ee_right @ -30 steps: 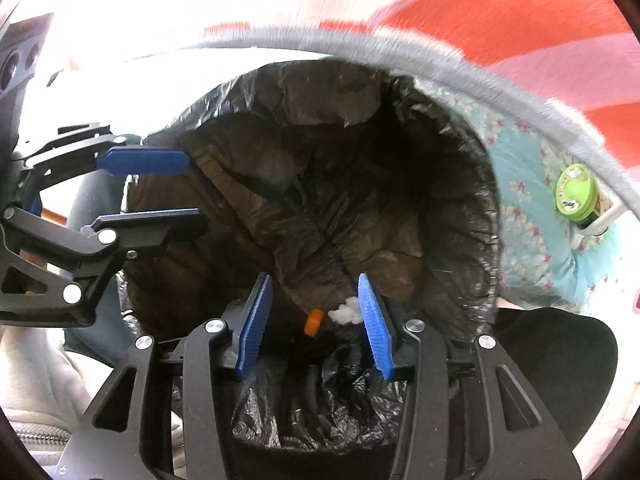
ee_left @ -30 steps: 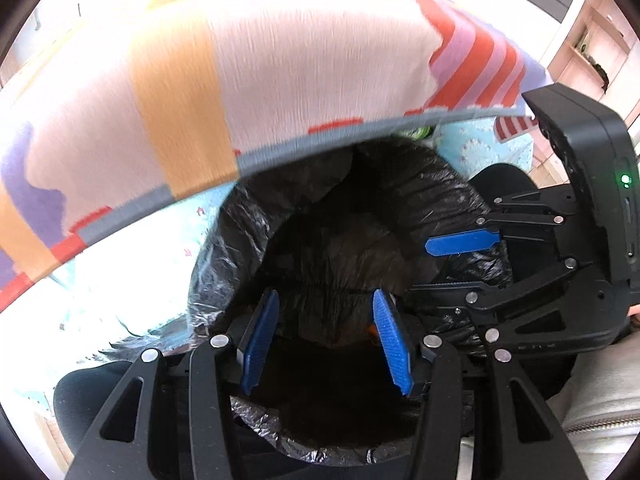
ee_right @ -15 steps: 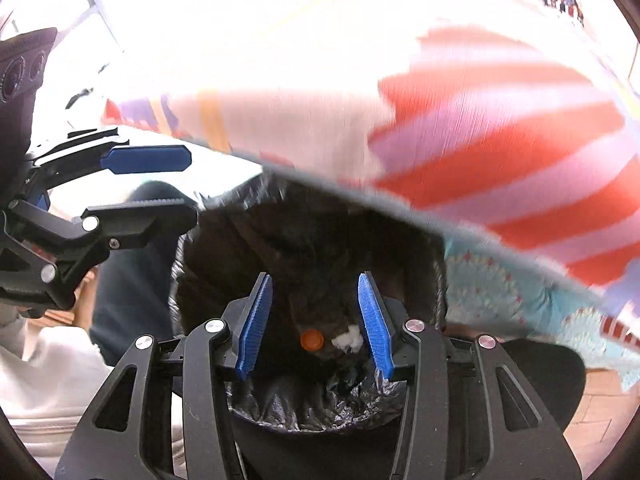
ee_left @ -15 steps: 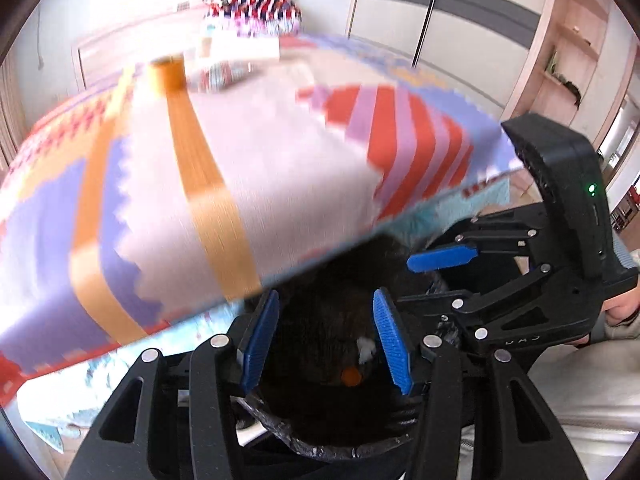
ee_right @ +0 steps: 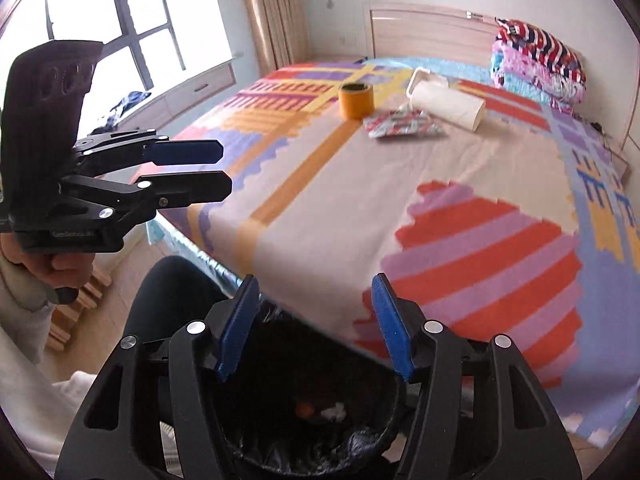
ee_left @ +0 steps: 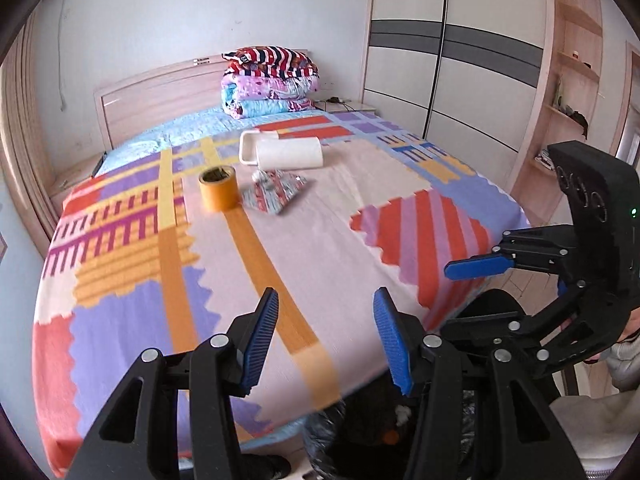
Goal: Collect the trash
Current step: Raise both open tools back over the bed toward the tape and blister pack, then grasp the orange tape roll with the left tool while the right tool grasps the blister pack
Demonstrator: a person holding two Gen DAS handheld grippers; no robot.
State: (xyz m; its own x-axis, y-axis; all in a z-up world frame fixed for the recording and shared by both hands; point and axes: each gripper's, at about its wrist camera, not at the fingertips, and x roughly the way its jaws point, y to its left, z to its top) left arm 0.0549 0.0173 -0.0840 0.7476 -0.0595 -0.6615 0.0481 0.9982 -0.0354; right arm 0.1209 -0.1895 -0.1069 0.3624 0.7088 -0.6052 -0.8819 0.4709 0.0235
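My left gripper (ee_left: 326,340) is open and empty above the near edge of the bed (ee_left: 280,248). My right gripper (ee_right: 314,326) is open and empty above the black-lined trash bin (ee_right: 360,436), which holds an orange bit (ee_right: 304,410) and a white scrap (ee_right: 334,412). The bin (ee_left: 360,432) also shows low in the left wrist view. Far across the bed lie a crumpled foil wrapper (ee_left: 274,194), an orange tape roll (ee_left: 218,188) and a white roll (ee_left: 288,152). The right wrist view shows the wrapper (ee_right: 402,124), the tape roll (ee_right: 356,100) and the white roll (ee_right: 446,106).
Folded quilts (ee_left: 270,82) are stacked at the headboard. A wardrobe (ee_left: 452,60) and shelves (ee_left: 572,80) stand to the right of the bed. A window (ee_right: 120,20) and curtain (ee_right: 272,12) are on the left side. My legs are beside the bin.
Both grippers have risen and tilted up from inside the bin's mouth to look across the bed. Both stay open and empty.
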